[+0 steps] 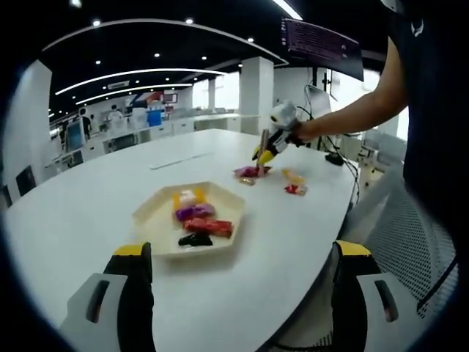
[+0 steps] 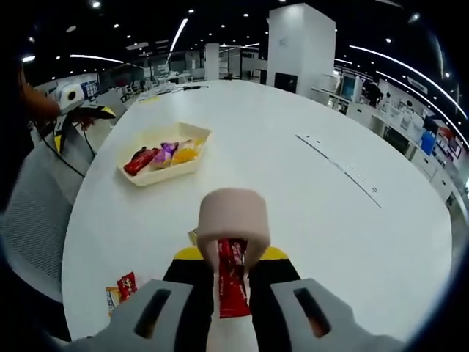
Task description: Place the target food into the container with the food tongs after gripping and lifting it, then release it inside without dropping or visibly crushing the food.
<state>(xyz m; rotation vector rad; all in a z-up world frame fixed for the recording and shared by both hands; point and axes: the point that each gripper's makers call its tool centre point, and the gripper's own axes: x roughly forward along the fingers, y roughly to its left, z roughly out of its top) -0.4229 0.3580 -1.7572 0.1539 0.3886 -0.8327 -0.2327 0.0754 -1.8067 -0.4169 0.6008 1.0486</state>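
My right gripper (image 2: 233, 308) is shut on beige food tongs (image 2: 233, 213), and a red snack packet (image 2: 233, 282) sits between the tong arms. In the left gripper view a person's hand holds that right gripper (image 1: 264, 154), with the tongs (image 1: 259, 166) pointing down onto a pink-red packet (image 1: 248, 173) at table level. I cannot tell whether the packet is off the table. A cream hexagonal tray (image 1: 150, 214) (image 2: 170, 171) holds yellow, purple, red and black snacks. My left gripper (image 1: 242, 293) stands open just in front of the tray, with nothing in it.
Two more packets (image 1: 294, 183) lie on the white table (image 1: 88, 205) near its right edge. They appear again at lower left as loose packets (image 2: 121, 287) in the right gripper view. A person stands at the right. An office chair (image 2: 33, 213) is beside the table.
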